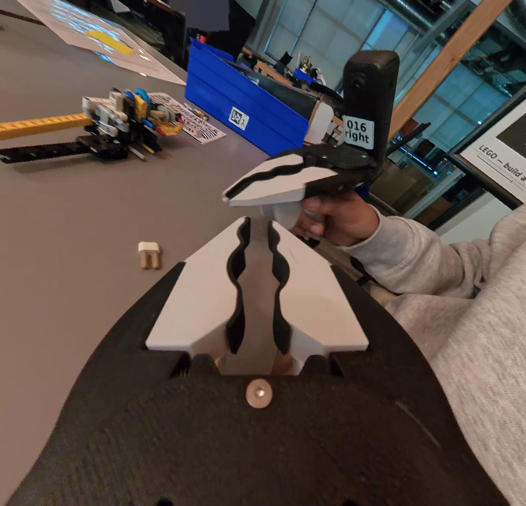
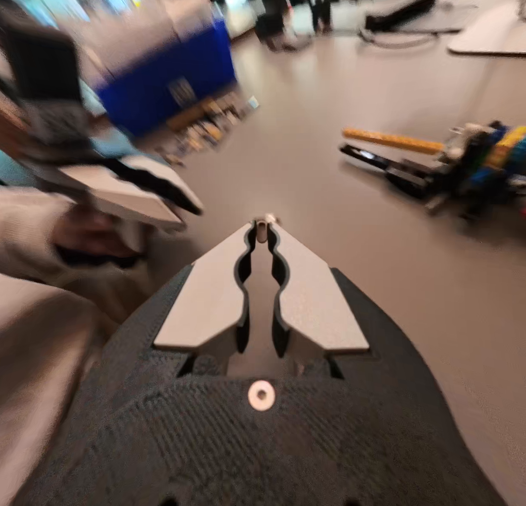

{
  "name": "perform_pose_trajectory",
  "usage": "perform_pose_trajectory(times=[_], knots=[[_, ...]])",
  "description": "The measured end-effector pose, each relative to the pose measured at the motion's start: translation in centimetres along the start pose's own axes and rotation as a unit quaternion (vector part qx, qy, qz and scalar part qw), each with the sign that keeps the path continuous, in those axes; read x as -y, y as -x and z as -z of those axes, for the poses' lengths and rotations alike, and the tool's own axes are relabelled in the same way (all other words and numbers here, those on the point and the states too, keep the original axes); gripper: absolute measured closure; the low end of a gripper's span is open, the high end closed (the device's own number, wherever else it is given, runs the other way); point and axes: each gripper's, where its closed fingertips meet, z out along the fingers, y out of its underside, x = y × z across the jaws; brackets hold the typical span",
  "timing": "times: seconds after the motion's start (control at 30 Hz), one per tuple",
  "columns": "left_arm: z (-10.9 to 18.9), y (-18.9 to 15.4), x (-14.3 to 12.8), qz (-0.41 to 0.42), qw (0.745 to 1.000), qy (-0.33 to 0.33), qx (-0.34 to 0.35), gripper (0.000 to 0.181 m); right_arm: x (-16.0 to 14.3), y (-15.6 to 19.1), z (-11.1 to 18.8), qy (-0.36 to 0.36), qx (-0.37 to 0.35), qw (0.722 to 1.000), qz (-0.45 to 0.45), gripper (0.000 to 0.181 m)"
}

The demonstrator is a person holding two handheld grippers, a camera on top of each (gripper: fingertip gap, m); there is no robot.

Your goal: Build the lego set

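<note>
Right wrist view: right gripper (image 2: 262, 225) pinching small tan pin (image 2: 262, 232); left gripper (image 1: 257, 225) slightly apart.

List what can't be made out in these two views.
1. Right wrist view: motion blur hides whether the right gripper grips the small pale piece at its tips.
2. Left wrist view: contents of the blue bin, behind its wall.
3. Both views: the lego model runs off the frame edge.

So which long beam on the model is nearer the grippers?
The black beam; the yellow beam lies beyond it, farther off in both views.
</note>
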Motion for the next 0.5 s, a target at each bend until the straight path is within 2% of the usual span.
perform_pose_trajectory(times=[0.03, 0.13, 0.23, 0.3, 0.4, 0.5], knots=[[0.3, 0.1, 0.4, -0.005, 1.0, -0.01, 0.005, 0.163, 1.3, 1.2, 0.3, -0.042, 0.044, 0.997, -0.043, 0.175], [1.2, -0.1, 2.1, -0.069, 0.996, -0.055, 0.025, 0.145, 4.2, 4.3, 1.2, -0.129, 0.185, 0.956, -0.185, 0.176], [2.4, -0.9, 4.0, -0.174, 0.977, -0.104, 0.058, 0.145, 4.8, 6.2, 1.1, -0.14, 0.264, 0.917, -0.263, 0.176], [2.6, -1.7, 4.2, -0.221, 0.967, -0.114, 0.057, 0.151, 5.2, 7.2, 1.2, -0.143, 0.309, 0.891, -0.3, 0.176], [2.3, -2.0, 3.7, -0.221, 0.969, -0.102, 0.039, 0.152, 5.2, 7.4, 1.1, -0.132, 0.35, 0.854, -0.362, 0.176], [2.1, -2.3, 3.3, -0.2, 0.976, -0.088, 0.011, 0.164, 4.8, 7.6, 1.1, -0.112, 0.376, 0.832, -0.393, 0.176]])
